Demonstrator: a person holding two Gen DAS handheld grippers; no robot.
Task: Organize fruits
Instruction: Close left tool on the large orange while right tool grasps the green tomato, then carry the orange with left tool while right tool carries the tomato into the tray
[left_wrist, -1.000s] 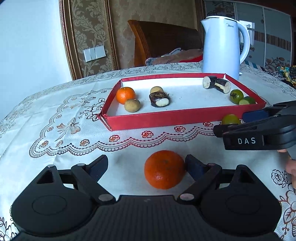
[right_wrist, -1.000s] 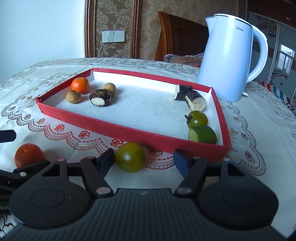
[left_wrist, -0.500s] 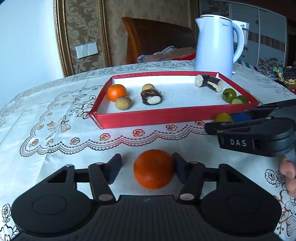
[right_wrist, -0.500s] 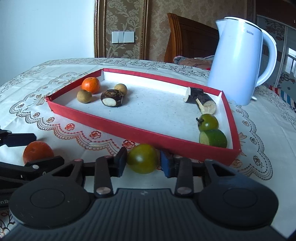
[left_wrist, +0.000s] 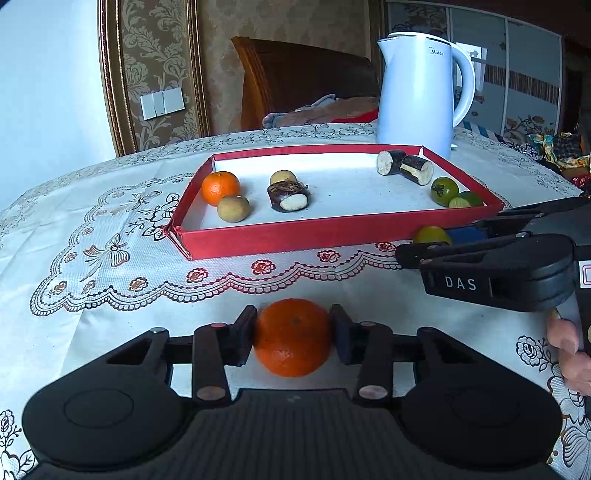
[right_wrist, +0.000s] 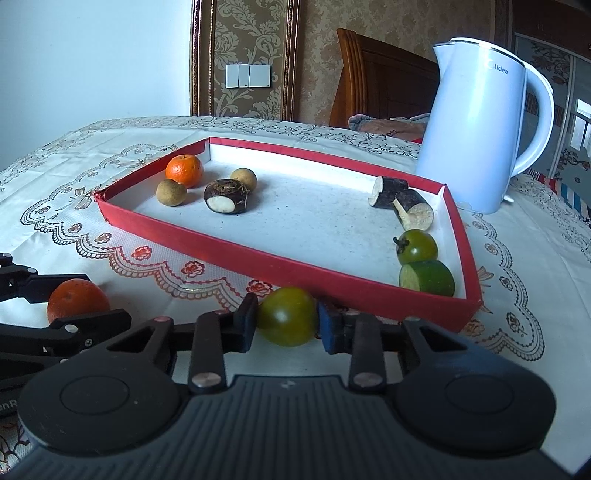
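My left gripper (left_wrist: 293, 338) is shut on an orange tangerine (left_wrist: 292, 336) on the tablecloth in front of the red tray (left_wrist: 295, 230). My right gripper (right_wrist: 286, 322) is shut on a green tomato (right_wrist: 287, 320) just before the tray's near wall (right_wrist: 258, 264). The right gripper also shows in the left wrist view (left_wrist: 428, 243), holding the green tomato (left_wrist: 430, 234). The tangerine shows in the right wrist view (right_wrist: 75, 299) between the left gripper's fingers. In the tray lie a tangerine (left_wrist: 219, 188), two longans (left_wrist: 233, 208), water chestnut pieces (left_wrist: 288, 197) and green fruits (left_wrist: 445, 190).
A white electric kettle (left_wrist: 421, 96) stands behind the tray's far right corner. A wooden chair (left_wrist: 303, 74) with cloth on it is behind the table. The embroidered tablecloth (left_wrist: 110, 258) covers the table; its edge curves away at left.
Both grippers closed: the left jaws came in onto the tangerine and the right jaws onto the green tomato. Both views have risen slightly.
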